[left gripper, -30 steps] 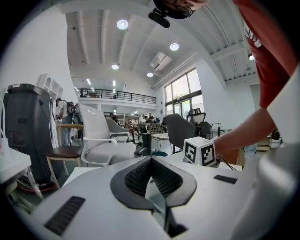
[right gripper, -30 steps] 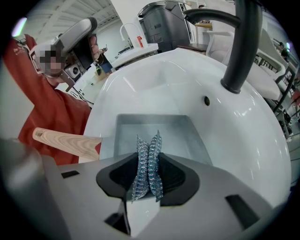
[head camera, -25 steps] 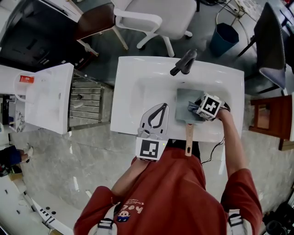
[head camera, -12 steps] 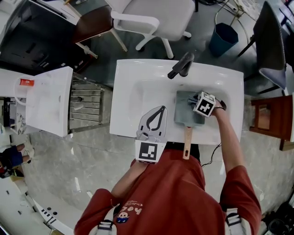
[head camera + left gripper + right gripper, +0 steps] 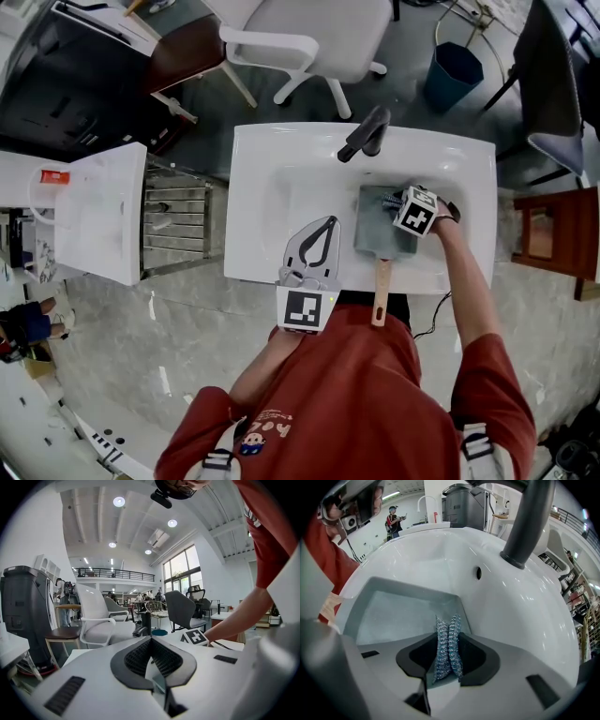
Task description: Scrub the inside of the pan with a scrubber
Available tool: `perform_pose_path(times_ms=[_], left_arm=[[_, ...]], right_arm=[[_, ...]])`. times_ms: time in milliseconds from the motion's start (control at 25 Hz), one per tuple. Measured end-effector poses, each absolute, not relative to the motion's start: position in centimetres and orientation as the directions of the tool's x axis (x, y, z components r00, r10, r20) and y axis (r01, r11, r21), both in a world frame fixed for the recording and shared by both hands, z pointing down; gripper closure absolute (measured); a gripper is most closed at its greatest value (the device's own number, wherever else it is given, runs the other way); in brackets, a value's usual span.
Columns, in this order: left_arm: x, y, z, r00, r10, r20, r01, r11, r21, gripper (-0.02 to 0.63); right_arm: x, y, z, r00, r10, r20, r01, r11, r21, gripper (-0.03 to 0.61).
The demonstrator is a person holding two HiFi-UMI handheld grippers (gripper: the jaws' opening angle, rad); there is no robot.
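As jaws pinch it, knitted scrubber (image 5: 447, 645) folds double.

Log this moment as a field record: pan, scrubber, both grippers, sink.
pan: grey, square, in the sink; wooden handle juts over the front rim toward the person
scrubber: metallic mesh, clamped between the right jaws, over the pan's inside
right gripper: shut on the scrubber, in the pan
left gripper: jaws together, empty, over the sink's front edge, apart from the pan
faucet: dark, at the sink's back rim
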State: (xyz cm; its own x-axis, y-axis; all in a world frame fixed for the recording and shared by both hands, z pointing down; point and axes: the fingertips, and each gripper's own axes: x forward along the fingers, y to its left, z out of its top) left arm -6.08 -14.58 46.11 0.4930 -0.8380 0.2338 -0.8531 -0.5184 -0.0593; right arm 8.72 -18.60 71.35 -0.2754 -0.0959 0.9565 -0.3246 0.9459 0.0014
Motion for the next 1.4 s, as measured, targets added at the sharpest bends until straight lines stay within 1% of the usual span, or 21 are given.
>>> perform_pose_path(times_ms=[120,280,400,560,720,920,1120,1240,1400], left_arm=[[-5.9,-14.5,46.1,0.496,-0.831,0.251,-0.853,-0.521,-0.039,0.603],[-6.4,-14.9,45.5,0.49,-0.847,0.205,-0.859,-0.51,-0.056,0.603],[-6.7,-14.8,44.9,0.488,-0.853,0.187,-0.862,-0.504,-0.046,0.603],[-7.2,-14.7,44.2,0.49,-0.857,0.158,-0.866,-0.499,-0.023,0.603],[-7.6,-15.0,43.5,0.494,-0.858,0.142,-0.866,-0.5,-0.005,0.603],[-8.2,-15.1,42.4,0.501,-0.857,0.121,-0.864,-0.504,0.004,0.603],[-8.7,-15.7,40.4,0.496,-0.866,0.066,-0.868,-0.497,0.005,0.603],[-8.8,-15.8,39.2,0.5,-0.864,0.06,-0.866,-0.5,0.013,0.603],[-8.7,-16.1,36.7,0.5,-0.866,0.001,-0.866,-0.499,0.027,0.603]], right_arm=[[8.6,-18.6,71.4,-0.28,-0.111,0.954,-0.331,0.944,0.013,0.436],[8.3,-18.9,71.2,-0.264,-0.139,0.955,-0.344,0.938,0.042,0.434],[8.4,-18.7,70.2,-0.268,-0.177,0.947,-0.407,0.912,0.055,0.432],[8.2,-17.9,66.7,-0.322,-0.274,0.906,-0.503,0.86,0.081,0.43],[8.9,-17.2,62.7,-0.335,-0.424,0.841,-0.601,0.784,0.156,0.425],[8.9,-15.5,55.2,-0.373,-0.628,0.683,-0.768,0.622,0.153,0.423],[10.4,-14.6,47.2,-0.348,-0.823,0.449,-0.899,0.429,0.088,0.417],[10.8,-14.3,42.7,-0.32,-0.894,0.312,-0.933,0.355,0.059,0.416],[11.0,-13.9,37.9,-0.291,-0.943,0.161,-0.949,0.306,0.079,0.416]])
